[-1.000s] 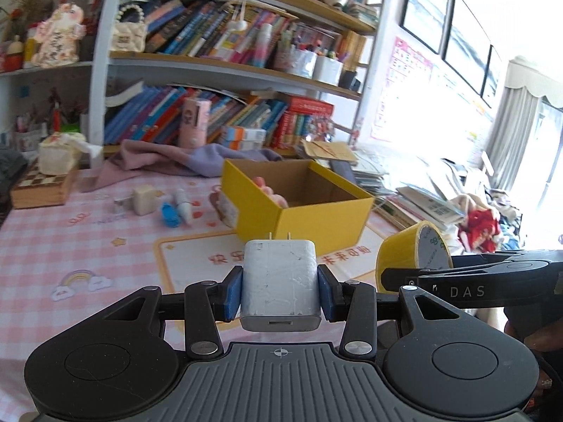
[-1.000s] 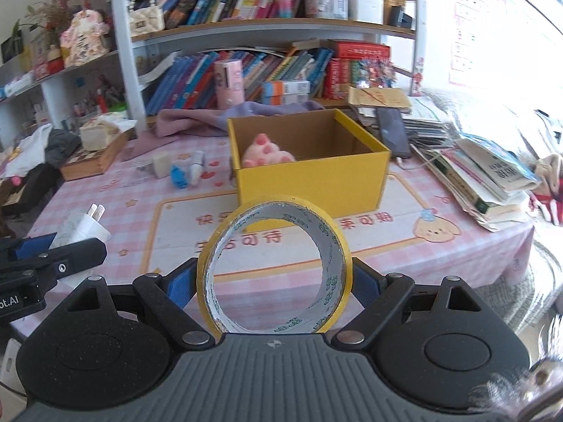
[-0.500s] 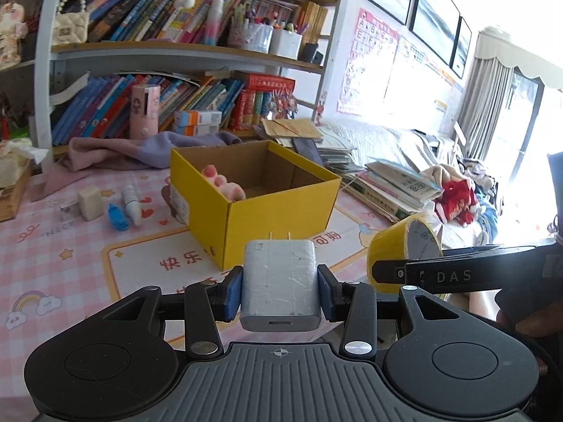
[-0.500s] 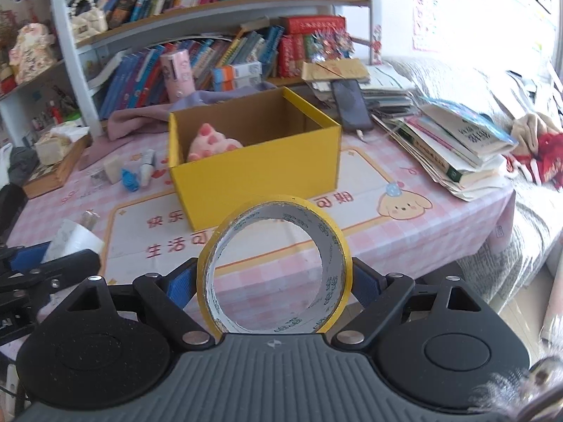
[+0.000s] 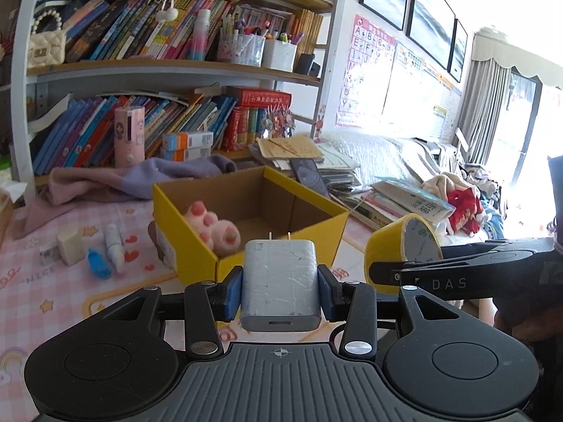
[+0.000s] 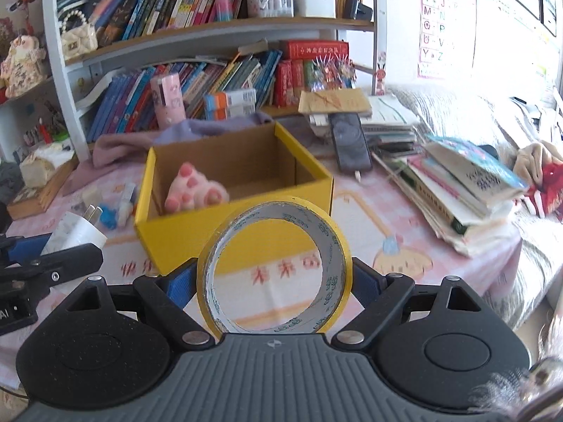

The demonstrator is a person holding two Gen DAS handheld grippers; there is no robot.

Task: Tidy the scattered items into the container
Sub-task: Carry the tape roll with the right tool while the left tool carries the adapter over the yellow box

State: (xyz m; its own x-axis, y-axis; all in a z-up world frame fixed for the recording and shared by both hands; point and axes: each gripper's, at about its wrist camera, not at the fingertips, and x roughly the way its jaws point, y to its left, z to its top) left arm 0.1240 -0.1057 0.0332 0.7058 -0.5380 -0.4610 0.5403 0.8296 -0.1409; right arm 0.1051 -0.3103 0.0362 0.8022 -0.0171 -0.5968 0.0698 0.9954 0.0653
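My left gripper [image 5: 280,290] is shut on a white plug charger [image 5: 280,281], prongs pointing forward, just short of the near wall of the open yellow box [image 5: 278,242]. A pink paw plush [image 5: 214,227] lies inside the box. My right gripper [image 6: 274,277] is shut on a yellow tape roll [image 6: 274,270], held upright in front of the same box [image 6: 197,228]. In the left wrist view the tape roll [image 5: 401,246] and the right gripper's finger show at the right. The charger [image 6: 75,232] appears at the left of the right wrist view.
On the pink checked tablecloth [image 5: 42,302] left of the box lie a white cube [image 5: 70,248], a blue item [image 5: 98,262] and a small white tube [image 5: 114,242]. A purple cloth [image 5: 140,179] and a bookshelf [image 5: 169,70] stand behind. Stacked books [image 6: 457,190] and a phone [image 6: 348,140] lie right of the box.
Both grippers have moved closer to the yellow box, which looms larger and more central in both views. Each still holds its item.
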